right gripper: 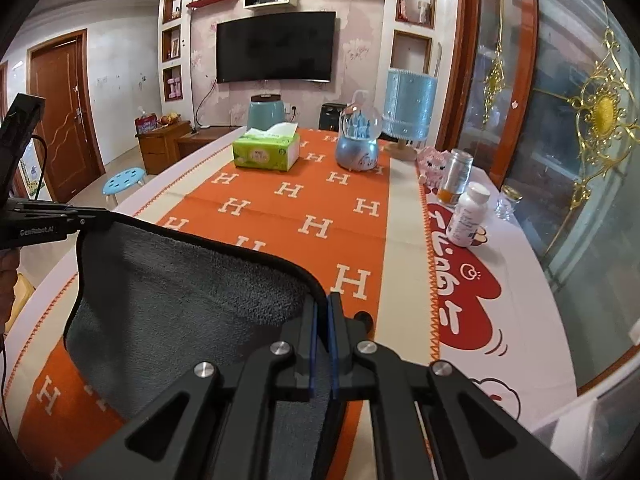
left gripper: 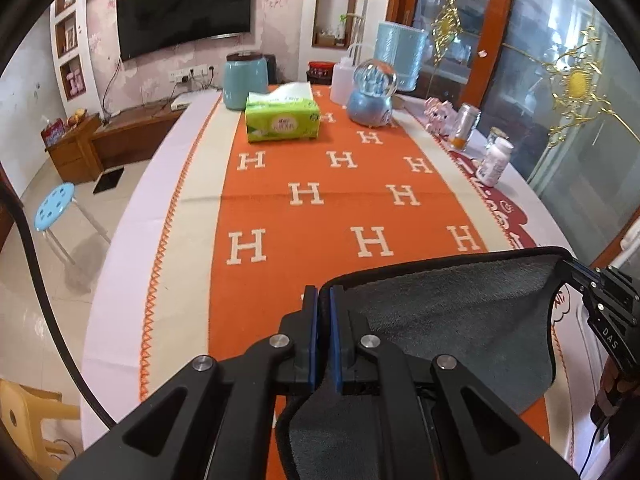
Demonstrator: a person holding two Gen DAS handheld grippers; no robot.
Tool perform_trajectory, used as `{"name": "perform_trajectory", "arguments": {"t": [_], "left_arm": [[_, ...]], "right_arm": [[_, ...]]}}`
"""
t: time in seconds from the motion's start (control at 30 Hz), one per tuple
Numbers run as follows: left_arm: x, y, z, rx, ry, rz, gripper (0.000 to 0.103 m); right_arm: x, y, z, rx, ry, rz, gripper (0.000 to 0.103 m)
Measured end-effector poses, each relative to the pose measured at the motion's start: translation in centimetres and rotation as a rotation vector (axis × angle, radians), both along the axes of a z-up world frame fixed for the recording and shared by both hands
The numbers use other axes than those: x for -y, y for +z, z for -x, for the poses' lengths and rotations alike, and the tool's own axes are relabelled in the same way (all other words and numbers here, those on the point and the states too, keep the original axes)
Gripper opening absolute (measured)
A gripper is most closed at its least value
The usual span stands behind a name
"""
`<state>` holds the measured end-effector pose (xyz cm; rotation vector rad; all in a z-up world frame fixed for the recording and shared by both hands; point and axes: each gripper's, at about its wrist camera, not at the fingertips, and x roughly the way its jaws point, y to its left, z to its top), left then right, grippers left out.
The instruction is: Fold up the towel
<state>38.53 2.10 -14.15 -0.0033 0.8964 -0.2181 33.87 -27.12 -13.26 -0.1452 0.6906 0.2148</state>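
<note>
A dark grey towel (left gripper: 460, 320) with a black hem hangs stretched between my two grippers, above the orange table runner (left gripper: 320, 208). My left gripper (left gripper: 324, 296) is shut on the towel's left corner. The right gripper (left gripper: 576, 272) shows at the right of the left wrist view, pinching the other corner. In the right wrist view the towel (right gripper: 180, 300) sags to the left, my right gripper (right gripper: 323, 304) is shut on its hem, and the left gripper (right gripper: 96, 216) holds the far corner at the left edge.
On the table's far end stand a green tissue box (left gripper: 282, 116), a snow globe (left gripper: 370, 96), a teal canister (left gripper: 244, 80) and a blue lamp (right gripper: 408, 108). Jars and a white bottle (right gripper: 466, 216) line the right side. A blue stool (left gripper: 54, 206) stands on the floor at left.
</note>
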Motion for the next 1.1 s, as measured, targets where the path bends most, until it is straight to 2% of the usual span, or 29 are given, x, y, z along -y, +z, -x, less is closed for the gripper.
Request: {"name": "perform_trajectory", "arguments": {"t": [0.07, 0.13, 0.17, 0.2, 0.23, 0.27, 0.3, 0.37, 0.47, 0.67, 0.83, 0.93, 1.1], "left_arm": [[0.2, -1.0, -0.9, -0.029, 0.009, -0.007, 0.008], [0.5, -1.6, -1.3, -0.044, 0.012, -0.014, 0.019], [0.6, -1.9, -1.5, -0.046, 0.014, -0.019, 0.028], [0.8, -2.1, -1.5, -0.046, 0.01, -0.022, 0.036], [1.1, -2.3, -1.6, -0.048, 0.008, -0.026, 0.042], [1.3, -2.5, -1.6, -0.051, 0.01, -0.033, 0.051], [1.4, -2.6, -1.5, -0.051, 0.016, -0.037, 0.053], [1.4, -2.8, -1.4, -0.06, 0.031, -0.02, 0.056], [1.3, -3.0, -1.5, -0.081, 0.057, 0.0, 0.071], [1.3, -2.7, -1.2, -0.072, 0.088, -0.037, 0.084], [1.0, -2.6, -1.0, -0.089, 0.13, -0.04, 0.089], [0.7, -2.3, -0.5, -0.097, 0.137, -0.027, 0.09], [0.5, -0.9, 1.0, -0.079, 0.145, -0.042, 0.09]], "right_arm": [[0.0, -0.6, -0.5, -0.018, -0.008, 0.0, 0.005], [0.0, -1.1, -1.0, -0.038, -0.013, 0.0, 0.01], [0.0, -1.4, -1.3, -0.051, -0.014, 0.001, 0.013], [0.0, -1.6, -1.5, -0.059, -0.015, -0.001, 0.026], [0.0, -1.7, -1.6, -0.063, -0.019, -0.003, 0.043], [0.0, -1.9, -1.7, -0.064, -0.024, -0.007, 0.05], [0.0, -1.9, -1.7, -0.057, -0.026, -0.014, 0.057], [0.0, -1.9, -1.7, -0.046, -0.029, -0.027, 0.059], [0.1, -2.0, -2.0, -0.052, -0.038, -0.042, 0.064], [0.2, -2.0, -2.0, -0.055, -0.045, -0.052, 0.081], [0.7, -1.8, -1.9, -0.076, -0.049, -0.075, 0.097], [0.8, -1.6, -1.5, -0.079, -0.054, -0.089, 0.103], [0.6, -0.7, -0.3, -0.069, -0.067, -0.086, 0.103]]}}
